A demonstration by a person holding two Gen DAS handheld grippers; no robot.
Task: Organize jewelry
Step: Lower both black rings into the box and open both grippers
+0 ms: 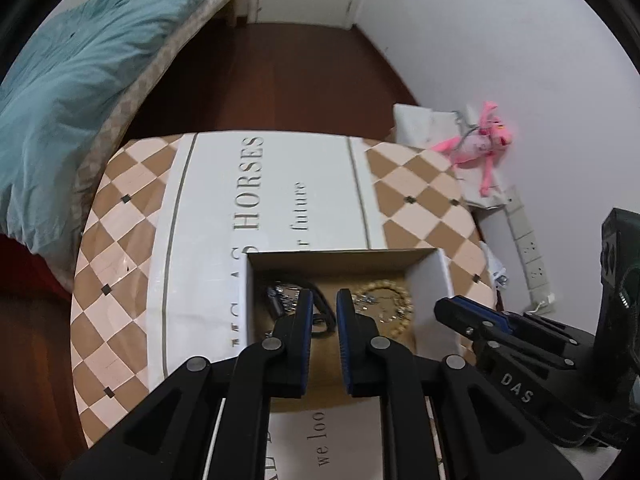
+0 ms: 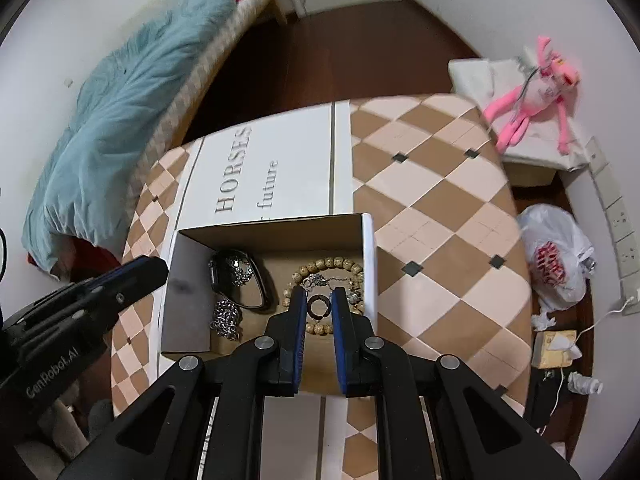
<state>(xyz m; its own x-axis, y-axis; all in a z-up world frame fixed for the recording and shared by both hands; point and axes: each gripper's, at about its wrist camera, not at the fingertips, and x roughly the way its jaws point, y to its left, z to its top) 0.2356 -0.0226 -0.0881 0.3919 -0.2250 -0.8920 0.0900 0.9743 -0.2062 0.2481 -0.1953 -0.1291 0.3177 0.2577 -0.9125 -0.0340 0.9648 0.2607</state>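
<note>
Both claws are held above an open cardboard box (image 2: 276, 240) that sits on a worktop (image 2: 440, 208) covered in a brown-and-cream diamond pattern with a white central band. On that band, "HORSES" and "future" can be read beyond the box, and "we loo" is seen in the left wrist view nearer the camera. The left claw (image 1: 325, 304) is nearly closed with nothing gripped between its blue pads; "GenRobot.AI" is printed on its body as seen from the right wrist. The right claw (image 2: 316, 300) is likewise narrowed and empty, and "DAS" is printed on it as seen from the left wrist. Inside the box, a wooden bead bracelet (image 2: 332, 266) lies near the right wall, a dark ring (image 2: 319, 307) is seen within it, and silver chains (image 2: 227, 318) lie beside what appear to be black-framed glasses (image 2: 256, 284), though blur leaves that uncertain. A pink plush toy (image 2: 532, 92) rests beyond the worktop, and a teal blanket (image 2: 132, 120) lies on the bed.
</note>
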